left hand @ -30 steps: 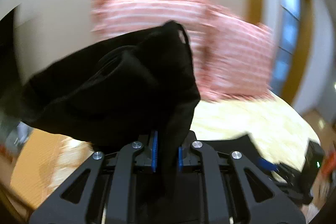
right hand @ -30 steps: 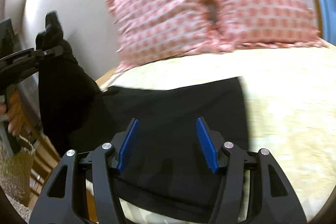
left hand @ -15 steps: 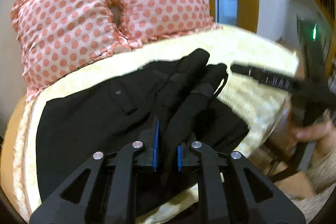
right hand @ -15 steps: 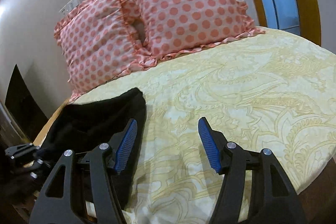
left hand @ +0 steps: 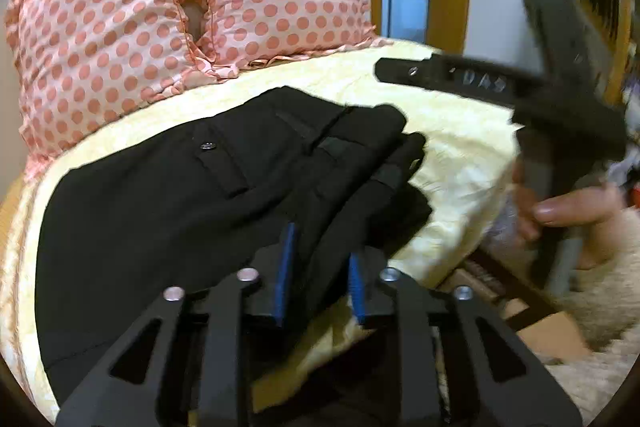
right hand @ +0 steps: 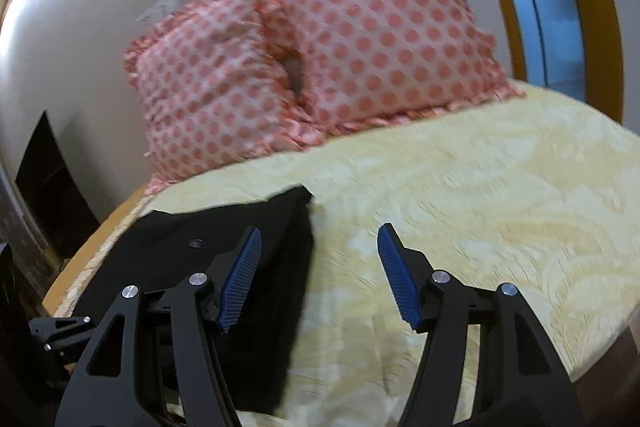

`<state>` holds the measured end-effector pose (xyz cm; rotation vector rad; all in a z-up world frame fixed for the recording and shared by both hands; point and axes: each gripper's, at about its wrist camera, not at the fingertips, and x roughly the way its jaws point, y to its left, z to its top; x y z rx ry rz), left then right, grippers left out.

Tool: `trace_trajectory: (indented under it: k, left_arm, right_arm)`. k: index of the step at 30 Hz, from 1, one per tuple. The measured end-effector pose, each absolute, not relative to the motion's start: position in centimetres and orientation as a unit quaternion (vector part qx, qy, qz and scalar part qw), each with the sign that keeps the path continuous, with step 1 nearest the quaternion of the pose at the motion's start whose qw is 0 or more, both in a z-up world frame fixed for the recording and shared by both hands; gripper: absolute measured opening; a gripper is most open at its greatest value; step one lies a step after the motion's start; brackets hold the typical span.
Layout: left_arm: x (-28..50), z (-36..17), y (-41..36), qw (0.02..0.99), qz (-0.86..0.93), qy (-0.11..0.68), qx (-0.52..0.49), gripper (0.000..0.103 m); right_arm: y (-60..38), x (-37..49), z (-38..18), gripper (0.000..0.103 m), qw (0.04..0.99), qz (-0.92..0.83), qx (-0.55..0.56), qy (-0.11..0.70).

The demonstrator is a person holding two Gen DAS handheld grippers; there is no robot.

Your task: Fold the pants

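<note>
The black pants (left hand: 168, 195) lie on the yellow bedspread (left hand: 460, 147), near its front left edge, with their far end doubled back on top of them. The left gripper (left hand: 320, 267) is low over the near edge, angled toward the pillows (left hand: 180, 15), its blue pads pinched on a bunched fold of the pants. The right gripper (right hand: 318, 267) hovers above the bed with its jaws spread wide and nothing between them, the left pad over the pants' edge. The right hand (left hand: 568, 215) grips its handle.
</note>
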<state>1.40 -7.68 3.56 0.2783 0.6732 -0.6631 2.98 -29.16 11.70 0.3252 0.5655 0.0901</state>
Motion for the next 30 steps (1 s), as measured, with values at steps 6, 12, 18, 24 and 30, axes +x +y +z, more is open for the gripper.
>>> trace_trajectory:
  k: [6,12,18,24,30]
  left_arm:
    - [1.8,7.3,-0.4,0.933,-0.237,0.268,0.046,0.090]
    - [4.6,6.5,2.7,0.951,-0.136,0.273,0.037,0.094]
    - [6.5,1.5,2.9,0.918,-0.127,0.372,0.041,0.099]
    - [5.4,0.5,3.5,0.929,-0.133,0.341,0.047,0.101]
    - [4.9,0.2,3.7,0.934,-0.141,0.325,0.047,0.101]
  right_arm:
    - [-26.2,3.4,12.4,0.063,0.946,0.106,0.141,0.271]
    - [-22.1,4.2,11.8,0.064,0.931,0.177,0.105,0.301]
    - [-20.6,5.4,8.1,0.071,0.895,0.171,0.071,0.406]
    - [-23.4,5.8,10.1,0.075,0.893,0.178,0.149,0.385]
    - [-27.2,10.7,9.1,0.077,0.862,0.133,0.214,0.439]
